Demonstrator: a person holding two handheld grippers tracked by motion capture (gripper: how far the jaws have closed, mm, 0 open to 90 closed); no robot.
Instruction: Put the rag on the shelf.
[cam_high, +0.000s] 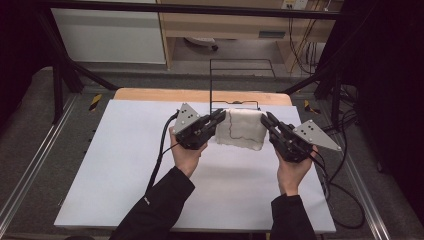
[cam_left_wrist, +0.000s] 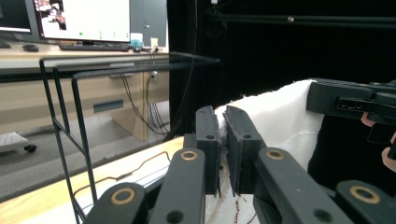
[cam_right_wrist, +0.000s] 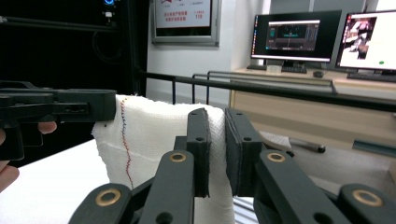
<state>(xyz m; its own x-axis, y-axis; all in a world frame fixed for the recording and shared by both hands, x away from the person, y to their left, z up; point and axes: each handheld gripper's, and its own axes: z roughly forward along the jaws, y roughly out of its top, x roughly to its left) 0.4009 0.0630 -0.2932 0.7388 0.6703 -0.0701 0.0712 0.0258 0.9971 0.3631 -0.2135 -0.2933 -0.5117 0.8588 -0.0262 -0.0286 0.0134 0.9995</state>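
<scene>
A white cloth (cam_high: 241, 131) with a dark stitched line hangs lifted above the table, stretched between my two grippers. My left gripper (cam_high: 220, 117) pinches the cloth's left upper corner, and my right gripper (cam_high: 265, 119) pinches its right upper corner. In the left gripper view the left gripper (cam_left_wrist: 222, 117) is shut, with the cloth (cam_left_wrist: 278, 119) caught between the pads. The right gripper view likewise has the right gripper (cam_right_wrist: 218, 117) shut on the cloth (cam_right_wrist: 149, 133), whose red stitching runs down its left part.
A black wire rack (cam_high: 241, 80) stands just behind the cloth at the table's far edge. A white sheet (cam_high: 125, 165) covers the wooden table (cam_high: 150, 94). Cables trail from both grippers toward the table's sides. Desks with monitors stand beyond.
</scene>
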